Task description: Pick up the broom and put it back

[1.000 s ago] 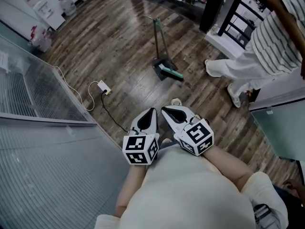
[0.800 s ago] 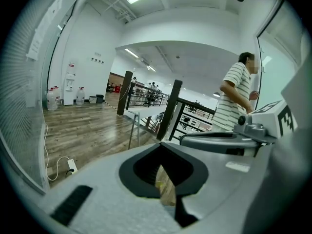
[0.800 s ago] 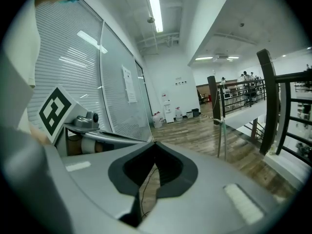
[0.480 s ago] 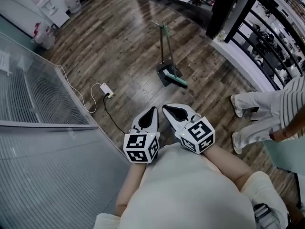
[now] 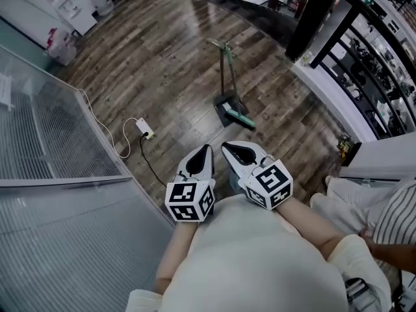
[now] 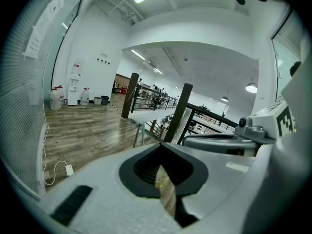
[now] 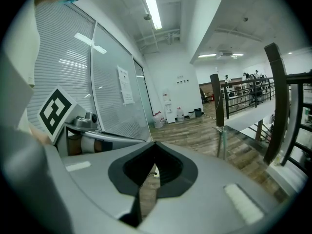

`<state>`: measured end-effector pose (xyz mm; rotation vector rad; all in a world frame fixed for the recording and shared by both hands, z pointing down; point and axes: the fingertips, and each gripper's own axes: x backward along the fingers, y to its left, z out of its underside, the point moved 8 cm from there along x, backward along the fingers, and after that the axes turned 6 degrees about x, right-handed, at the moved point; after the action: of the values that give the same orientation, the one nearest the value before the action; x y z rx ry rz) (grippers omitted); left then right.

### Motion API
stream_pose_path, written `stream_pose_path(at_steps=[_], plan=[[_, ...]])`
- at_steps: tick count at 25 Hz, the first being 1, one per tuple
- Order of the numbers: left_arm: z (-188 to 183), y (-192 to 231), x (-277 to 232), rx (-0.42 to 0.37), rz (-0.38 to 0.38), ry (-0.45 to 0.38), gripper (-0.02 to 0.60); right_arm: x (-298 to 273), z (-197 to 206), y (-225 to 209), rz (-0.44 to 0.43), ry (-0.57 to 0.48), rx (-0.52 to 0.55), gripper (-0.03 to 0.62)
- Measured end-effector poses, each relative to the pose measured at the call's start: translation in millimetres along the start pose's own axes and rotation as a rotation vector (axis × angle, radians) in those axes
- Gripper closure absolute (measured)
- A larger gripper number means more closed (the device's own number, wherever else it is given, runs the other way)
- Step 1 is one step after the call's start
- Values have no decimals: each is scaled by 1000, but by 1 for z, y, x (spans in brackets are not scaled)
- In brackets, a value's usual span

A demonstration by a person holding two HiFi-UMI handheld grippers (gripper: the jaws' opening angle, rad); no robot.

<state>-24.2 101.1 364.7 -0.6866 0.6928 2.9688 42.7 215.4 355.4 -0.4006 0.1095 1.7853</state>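
A broom [image 5: 228, 77] with a thin handle and a green brush head [image 5: 238, 116] stands on the wood floor with a dark dustpan [image 5: 223, 101], in the upper middle of the head view. My left gripper [image 5: 208, 148] and right gripper [image 5: 225, 147] are side by side in front of my body, both pointing toward the broom and well short of it. Both are shut with nothing between the jaws. The left gripper view shows the left gripper [image 6: 161, 145] with its tips meeting. In the right gripper view the right gripper [image 7: 153, 143] is also closed to a point.
A glass partition with blinds [image 5: 58, 142] runs along the left. A white power adapter with its cable [image 5: 144, 130] lies on the floor near it. A black railing and posts [image 5: 318, 18] border the right. A person in a striped top [image 5: 390, 220] stands at the lower right.
I have moved forward, so the broom sits a little closer. The person in the striped top has passed from the upper right to the lower right. Both grippers stay shut, side by side.
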Motion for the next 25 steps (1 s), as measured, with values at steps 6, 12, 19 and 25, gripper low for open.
stream_pose_path(at_steps=[6,12,19,25], plan=[[-31,2,-41,2,-17,-6,574,-18,-23,-47,-4,-10,6,588],[-52,-1,-84,14,-35,-12,575,-34,-33,-96,-18,-5,1,588],[-66,0,-131,24,-62,-24,574,-52,-38,-145,-35,3,19,588],[-80,3,-162,40,-82,-40,574,-65,-42,-185,-32,10,27,588]])
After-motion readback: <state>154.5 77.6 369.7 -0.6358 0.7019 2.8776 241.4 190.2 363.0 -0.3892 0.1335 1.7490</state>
